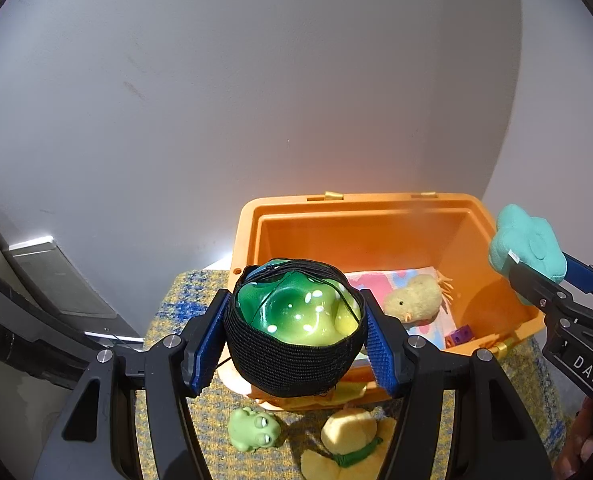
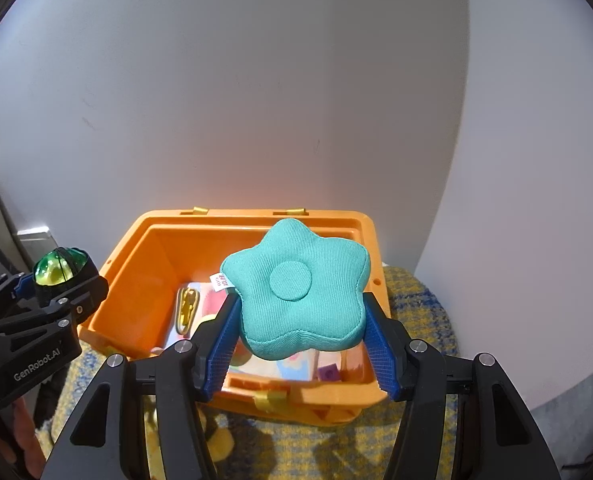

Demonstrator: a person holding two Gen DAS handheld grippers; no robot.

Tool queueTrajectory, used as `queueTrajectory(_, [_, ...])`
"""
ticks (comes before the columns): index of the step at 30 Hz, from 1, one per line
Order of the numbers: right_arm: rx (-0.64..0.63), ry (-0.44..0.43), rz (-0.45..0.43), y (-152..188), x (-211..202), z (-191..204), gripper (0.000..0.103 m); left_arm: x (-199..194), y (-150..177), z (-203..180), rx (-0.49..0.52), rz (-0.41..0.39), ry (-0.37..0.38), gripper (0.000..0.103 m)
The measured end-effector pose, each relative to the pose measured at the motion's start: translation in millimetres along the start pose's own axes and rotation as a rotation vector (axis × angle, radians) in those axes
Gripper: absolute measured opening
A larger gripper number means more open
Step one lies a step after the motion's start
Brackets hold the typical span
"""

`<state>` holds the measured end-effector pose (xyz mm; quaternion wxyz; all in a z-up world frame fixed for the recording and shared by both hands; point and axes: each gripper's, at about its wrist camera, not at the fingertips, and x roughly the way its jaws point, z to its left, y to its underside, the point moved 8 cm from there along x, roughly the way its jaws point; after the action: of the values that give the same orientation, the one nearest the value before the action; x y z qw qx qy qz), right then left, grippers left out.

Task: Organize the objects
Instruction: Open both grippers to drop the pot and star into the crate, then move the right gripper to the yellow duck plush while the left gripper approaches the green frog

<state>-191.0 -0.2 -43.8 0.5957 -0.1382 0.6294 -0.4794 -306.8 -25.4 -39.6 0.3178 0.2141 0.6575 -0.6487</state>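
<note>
left wrist: both grippers (image 1: pixel 294 334) (image 2: pixel 302 344) loaded, above orange bin (image 1: pixel 252 224)

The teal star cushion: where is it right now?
The star cushion is clamped in the right gripper, held above the open orange bin; the left wrist view shows it at the bin's right rim.

**Plain wall, woven cloth and a grey unit at the edge**

A pale grey wall (image 1: pixel 256 100) fills the upper part of both views, bare except for a few faint scuff marks. Below it lies a woven cloth (image 2: pixel 420 304) in yellow with blue flecks, spread over the supporting surface. At the far left stands a grey metal unit (image 1: pixel 56 276) with a slatted panel, against the wall.
</note>
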Motion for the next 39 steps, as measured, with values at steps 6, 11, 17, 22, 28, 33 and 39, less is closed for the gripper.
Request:
queueTrajectory(6, [0.002, -0.005, 0.031, -3.6, 18.1, -0.5, 0.059, 13.3, 1.4, 2.5, -0.023, 0.024, -0.002, 0.062])
queueTrajectory(11, [-0.003, -0.006, 0.052, -4.9, 27.8, -0.6, 0.062, 21.4, 4.0, 0.4, -0.021, 0.047, -0.012, 0.066])
queueTrajectory(17, [0.000, 0.011, 0.041, -8.7, 29.6, -3.0, 0.087, 12.6, 1.3, 2.6, -0.011, 0.007, -0.065, 0.099])
queueTrajectory(22, [0.017, 0.015, 0.038, -9.0, 26.1, -2.4, 0.093, 8.7, 3.7, 7.9, -0.031, 0.014, -0.071, 0.103])
queueTrajectory(28, [0.022, 0.019, 0.029, 3.1, 4.3, -6.4, 0.094, -1.4, 10.6, 14.4, -0.053, 0.019, -0.071, 0.103])
queueTrajectory(33, [0.023, 0.012, 0.028, 10.5, -9.4, -1.8, 0.095, -14.8, 16.8, 20.2, -0.057, 0.014, -0.082, 0.103])
queueTrajectory(39, [0.024, 0.003, 0.023, 18.5, -19.8, 6.2, 0.095, -31.5, 24.6, 29.2, -0.067, 0.000, -0.093, 0.103])
